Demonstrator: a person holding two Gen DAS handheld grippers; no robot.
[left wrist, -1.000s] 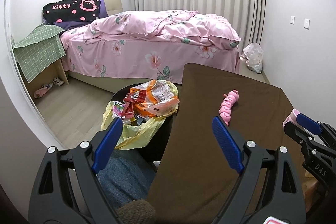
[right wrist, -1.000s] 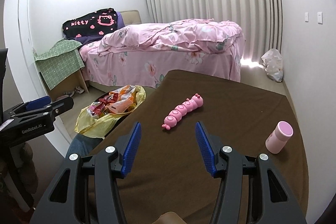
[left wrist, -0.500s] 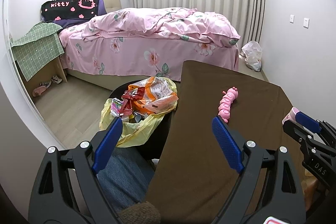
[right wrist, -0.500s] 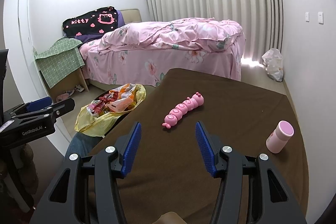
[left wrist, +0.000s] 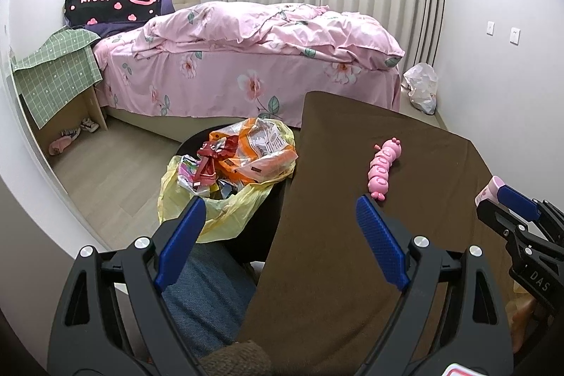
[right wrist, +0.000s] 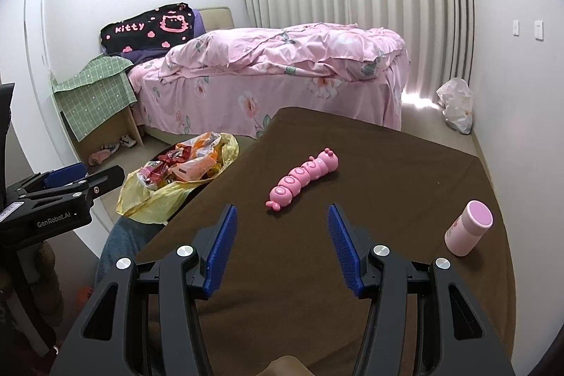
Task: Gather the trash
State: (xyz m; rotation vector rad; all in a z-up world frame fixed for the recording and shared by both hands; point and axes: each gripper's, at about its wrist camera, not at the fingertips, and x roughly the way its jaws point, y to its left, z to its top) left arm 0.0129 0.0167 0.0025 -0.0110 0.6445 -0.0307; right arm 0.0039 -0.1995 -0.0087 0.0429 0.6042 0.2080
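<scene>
Left gripper (left wrist: 278, 242): jaws spread wide, nothing between them. Right gripper (right wrist: 280, 244): likewise spread, empty, above the brown table (right wrist: 387, 171). Trash bin (left wrist: 225, 185) with yellow liner, heaped with snack wrappers (left wrist: 253, 154): just ahead of the left gripper's left finger, beside the table's left edge. Pink caterpillar toy (right wrist: 305, 177): just ahead of the right gripper, lying on the table. Pink bottle (right wrist: 469, 228): to that gripper's right, upright. Pink bed (left wrist: 253, 51): well beyond both.
</scene>
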